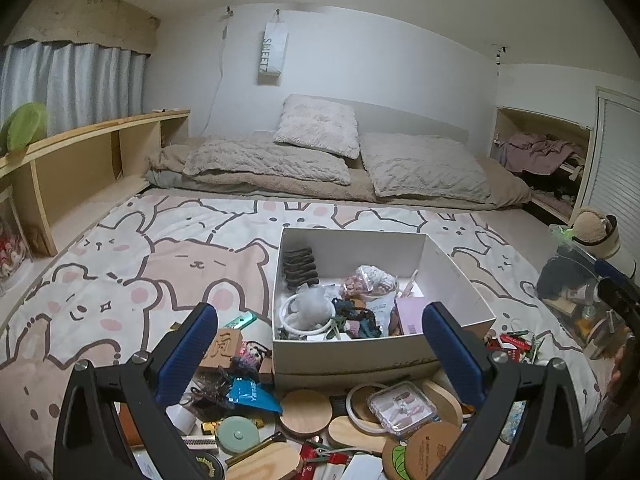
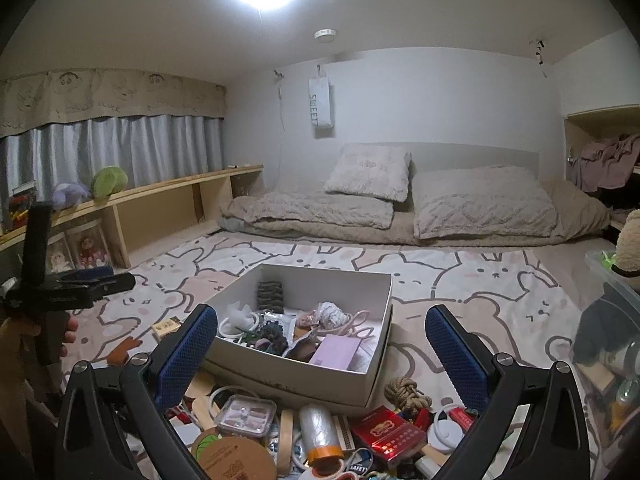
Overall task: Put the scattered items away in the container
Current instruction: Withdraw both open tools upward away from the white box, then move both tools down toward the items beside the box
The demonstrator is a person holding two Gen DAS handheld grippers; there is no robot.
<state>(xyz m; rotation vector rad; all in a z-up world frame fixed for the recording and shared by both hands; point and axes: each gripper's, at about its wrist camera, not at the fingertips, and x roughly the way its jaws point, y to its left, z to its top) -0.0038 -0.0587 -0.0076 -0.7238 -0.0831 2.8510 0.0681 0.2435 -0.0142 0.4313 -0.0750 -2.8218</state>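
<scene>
White cardboard box (image 1: 360, 354) sits open on the cartoon-animal bedspread (image 1: 120, 264), already holding part of the clutter — a black claw clip (image 1: 300, 266) near its far left corner, a white ring (image 1: 298, 320) with a grey fluffy piece, a clear bag of pinkish trinkets (image 1: 370, 280) and a lilac card box (image 1: 410, 314) against its right side. Our left gripper (image 1: 320, 344) hangs above the near pile with its blue-padded fingers (image 1: 188, 352) spread wide and nothing between them. Beneath it we see round wooden lids (image 1: 306, 412), a clear case of press-on nails (image 1: 402, 404), a teal packet (image 1: 250, 394) and a mint green disc (image 1: 238, 436), all lying just in front of the box. Our right gripper (image 2: 320, 352) is likewise spread and empty, hovering over the same heap from the other side; there we make out a red cigarette pack (image 2: 386, 430), a roll of clear film with an orange end (image 2: 320, 430), a knotted rope (image 2: 406, 394) and a cork coaster (image 2: 232, 458). A clear plastic bin (image 1: 580, 292) stands to the right, well apart from the box — its contents are too jumbled for us to name
</scene>
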